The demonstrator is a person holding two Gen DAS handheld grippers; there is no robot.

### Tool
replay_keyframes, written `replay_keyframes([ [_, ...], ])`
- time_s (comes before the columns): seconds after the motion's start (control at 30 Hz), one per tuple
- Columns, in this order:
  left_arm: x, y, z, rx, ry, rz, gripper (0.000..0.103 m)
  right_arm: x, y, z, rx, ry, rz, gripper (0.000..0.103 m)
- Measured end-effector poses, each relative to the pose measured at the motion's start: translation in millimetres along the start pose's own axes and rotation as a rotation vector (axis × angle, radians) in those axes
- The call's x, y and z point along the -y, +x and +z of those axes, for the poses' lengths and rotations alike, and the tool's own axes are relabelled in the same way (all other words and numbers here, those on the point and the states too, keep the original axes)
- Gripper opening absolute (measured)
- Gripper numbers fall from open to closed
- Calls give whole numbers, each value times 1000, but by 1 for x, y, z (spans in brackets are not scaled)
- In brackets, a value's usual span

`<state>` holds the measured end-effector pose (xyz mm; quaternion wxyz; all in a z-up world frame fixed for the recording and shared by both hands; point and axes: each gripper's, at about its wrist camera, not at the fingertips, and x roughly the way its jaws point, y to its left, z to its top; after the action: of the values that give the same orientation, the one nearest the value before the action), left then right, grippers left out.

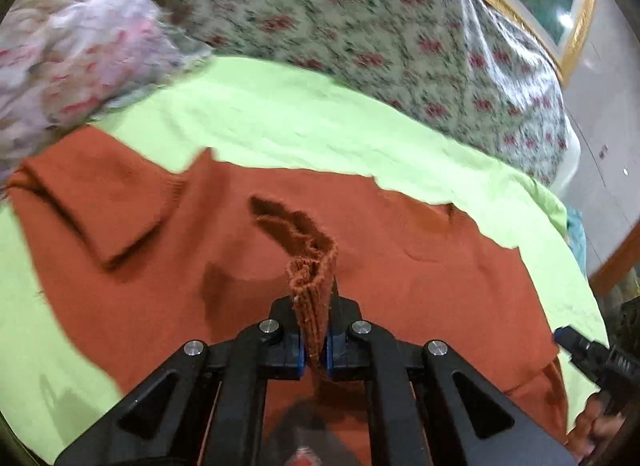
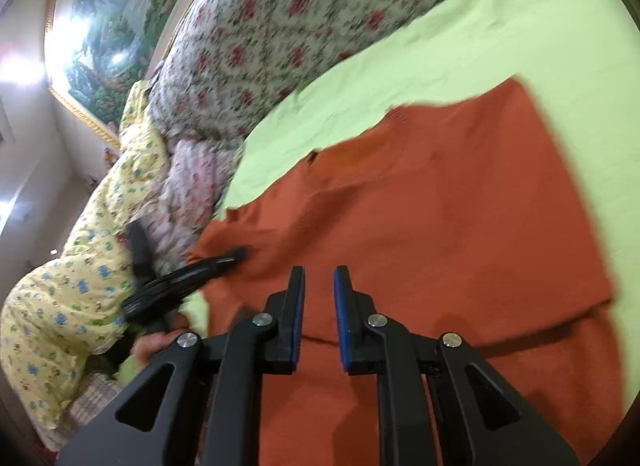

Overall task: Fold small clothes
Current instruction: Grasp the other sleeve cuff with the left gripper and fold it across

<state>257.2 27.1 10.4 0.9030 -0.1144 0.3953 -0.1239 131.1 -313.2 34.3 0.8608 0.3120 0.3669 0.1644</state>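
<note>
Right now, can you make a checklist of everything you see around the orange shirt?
Surface: green sheet spread over the bed.
Job's things: orange shirt lying mostly flat, one sleeve folded in.
Clutter: pink flowery cloth bunched beside the shirt; yellow printed cloth farther off.
Grippers: left gripper shut on a pinched ridge of shirt; right gripper open above the shirt, holding nothing.
Cables: nothing seen.
Surroundings: flowered quilt heaped behind; framed landscape picture on the wall.
</note>
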Motion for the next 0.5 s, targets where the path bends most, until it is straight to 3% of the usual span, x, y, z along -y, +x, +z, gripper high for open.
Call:
replay_keyframes([
  [0.1, -22, 14, -9, -59, -51, 40, 5, 18, -15, 9, 59, 7, -104, 16],
  [0.2, -26, 17, -13, -52, -61, 61, 5, 41, -23, 23, 75, 63, -224, 22],
  [0.27, -26, 23, -13, -69, -63, 55, 5, 52, -26, 30, 81, 85, -281, 58],
  [0.3, -26, 22, -13, -72, -56, 53, 5, 57, -27, 34, 86, 89, -309, 65],
  [0.37, -22, 25, -15, -79, -37, 65, 5, 64, -26, 41, 93, 60, -349, 67],
  [0.5, -26, 24, -19, -90, -44, 68, 5, 70, 2, 57, 1, -26, -416, 67],
])
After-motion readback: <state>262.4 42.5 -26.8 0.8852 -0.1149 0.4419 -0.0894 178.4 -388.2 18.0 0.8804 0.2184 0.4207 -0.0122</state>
